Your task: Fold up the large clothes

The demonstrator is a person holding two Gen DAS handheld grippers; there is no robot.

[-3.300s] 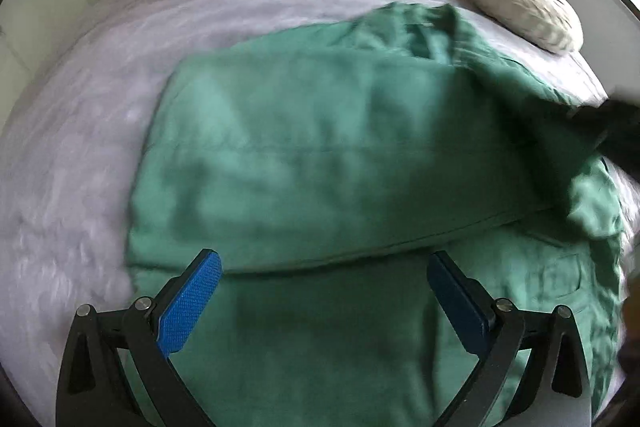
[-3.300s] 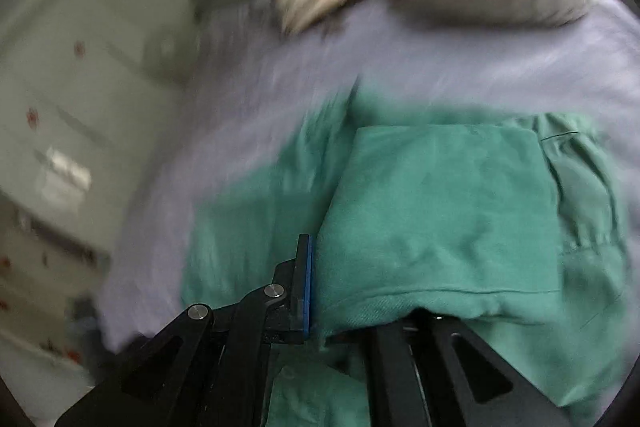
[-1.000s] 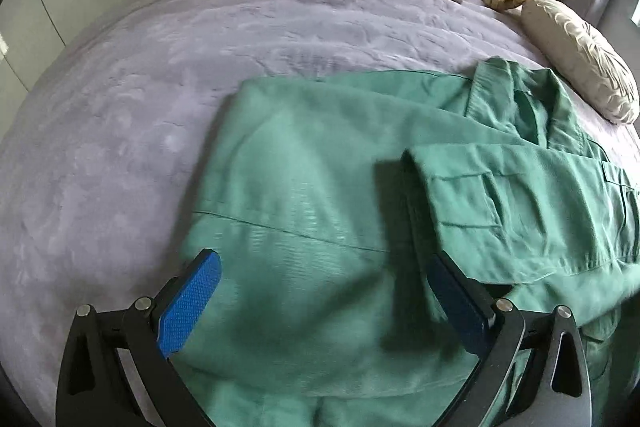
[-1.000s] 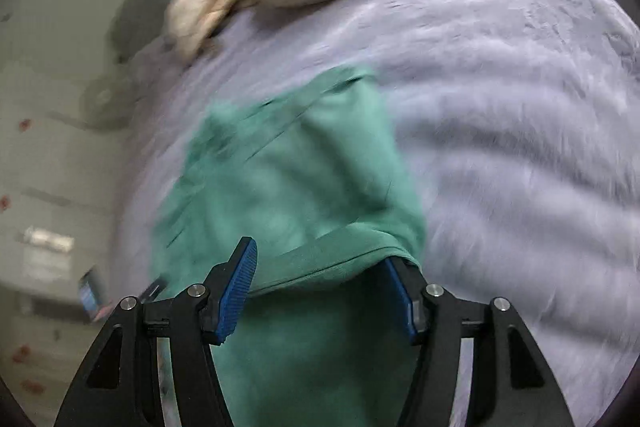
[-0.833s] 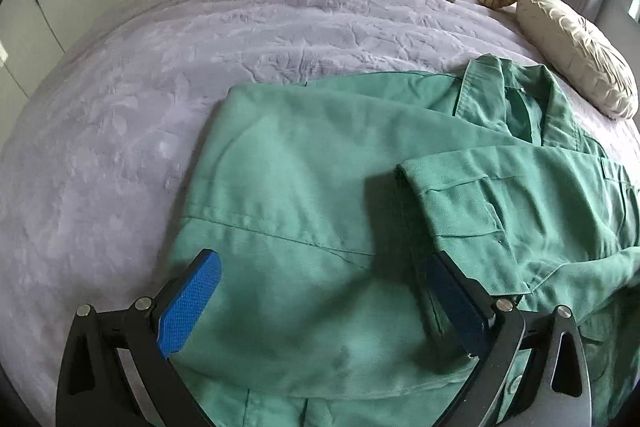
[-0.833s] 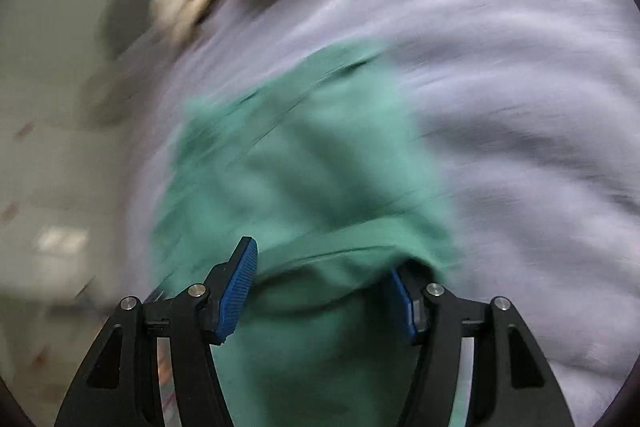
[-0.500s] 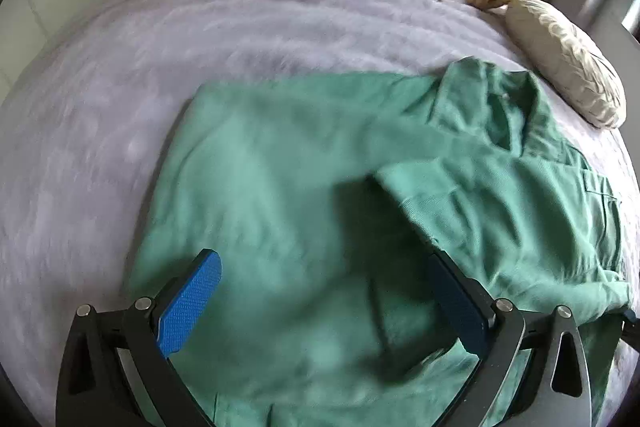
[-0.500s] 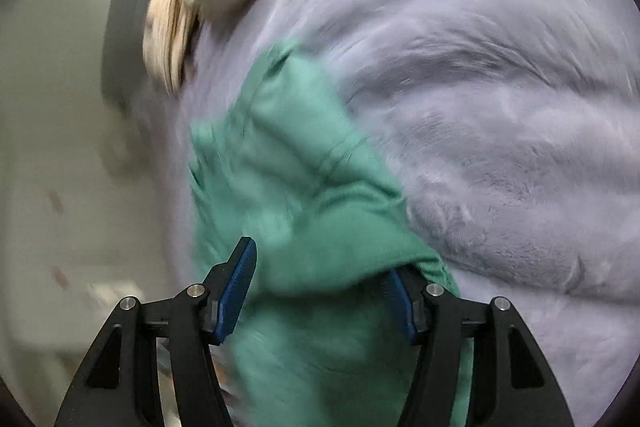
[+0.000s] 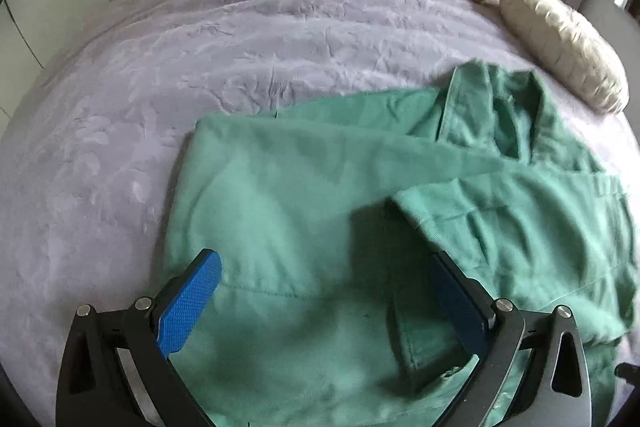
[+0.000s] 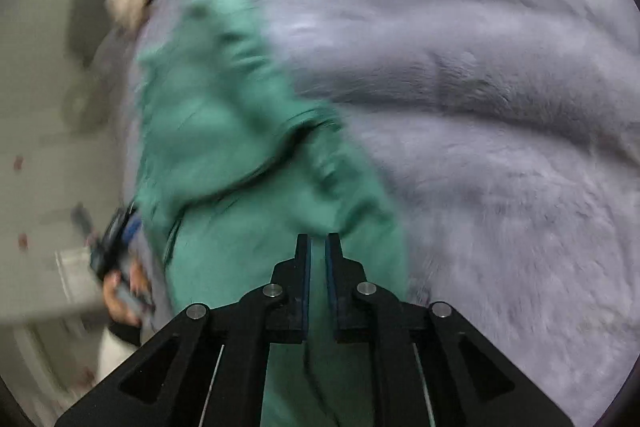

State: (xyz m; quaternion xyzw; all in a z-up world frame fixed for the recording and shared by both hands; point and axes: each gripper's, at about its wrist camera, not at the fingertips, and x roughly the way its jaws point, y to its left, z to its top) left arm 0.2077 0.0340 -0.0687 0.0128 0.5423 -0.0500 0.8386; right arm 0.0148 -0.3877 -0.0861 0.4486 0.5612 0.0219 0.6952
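Green garment [image 9: 304, 211] spread on purple bed [image 9: 200, 39], sleeve folded across. L tongs [image 9: 324, 299] wide open above near hem; R tongs [image 10: 317, 247] closing, fabric edge betw. pads

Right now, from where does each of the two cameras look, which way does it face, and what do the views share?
Left wrist: sits on the left gripper, facing steeply down across the green garment toward the cream pillow; its open blue-padded jaws show.
Right wrist: sits on the right gripper, facing down along the garment's edge and the grey bedspread; its jaws are closing with green cloth between them, and a blurred hand shows lower left.
Shared: the garment, bedspread and pillow.
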